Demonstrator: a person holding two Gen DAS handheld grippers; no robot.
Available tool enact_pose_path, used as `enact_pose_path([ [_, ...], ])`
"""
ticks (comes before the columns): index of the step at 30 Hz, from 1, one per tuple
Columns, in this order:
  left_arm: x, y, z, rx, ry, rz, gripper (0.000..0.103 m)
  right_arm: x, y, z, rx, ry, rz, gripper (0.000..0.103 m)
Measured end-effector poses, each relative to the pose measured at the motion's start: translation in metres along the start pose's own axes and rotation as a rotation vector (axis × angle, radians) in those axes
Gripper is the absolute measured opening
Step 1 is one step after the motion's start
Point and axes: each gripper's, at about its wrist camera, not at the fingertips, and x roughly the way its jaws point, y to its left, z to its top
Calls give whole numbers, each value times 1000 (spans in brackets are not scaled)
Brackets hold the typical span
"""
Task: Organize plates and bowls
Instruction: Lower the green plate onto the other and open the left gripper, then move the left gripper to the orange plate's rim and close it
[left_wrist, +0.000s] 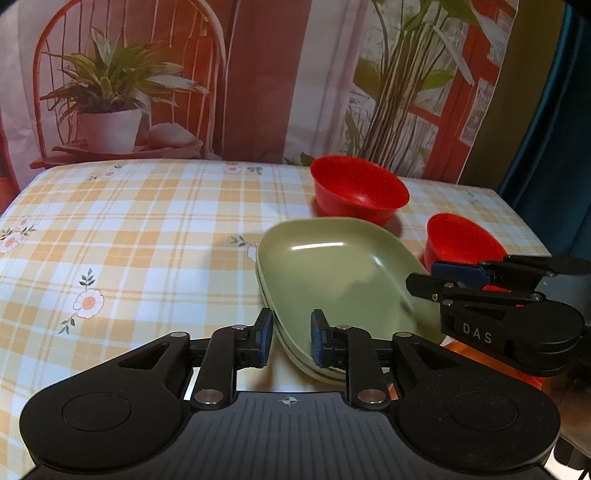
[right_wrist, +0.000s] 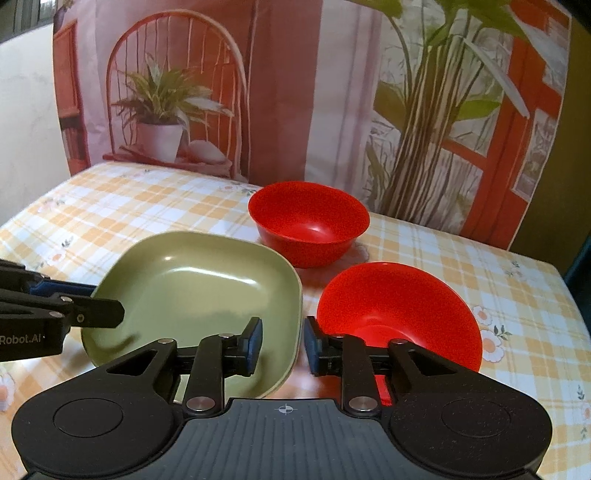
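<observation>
Plates, green (left_wrist: 332, 273) and stacked, lie on the checked-cloth desk (left_wrist: 129, 229), the landmark here. Behind them stands a red bowl (left_wrist: 360, 190); to their right a second red bowl (right_wrist: 399, 314), tilted. The left gripper (left_wrist: 291, 338) straddles the stack's near-left rim, jaws slightly apart, pads apparently clear of it. The right gripper (right_wrist: 282, 345) straddles the right rim, likewise a little open, and blocks the second bowl's near edge.
</observation>
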Motion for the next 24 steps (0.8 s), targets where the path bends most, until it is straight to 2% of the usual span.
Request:
enact_pose_path([
  [1,-2,0,0,-2,-8,3,36,-2,-2,0,8,-6,7,29],
  [3,-8,0,2,-7,-26,7,40,-6,-4,0,17,-16,23,30],
  [13,-38,-14,1,4,-53,7,40,-35,-13,-2,73,-60,70,32],
  [24,-59,-26,-22,-3,-33,5,40,-69,-10,-22,80,-68,97,32],
])
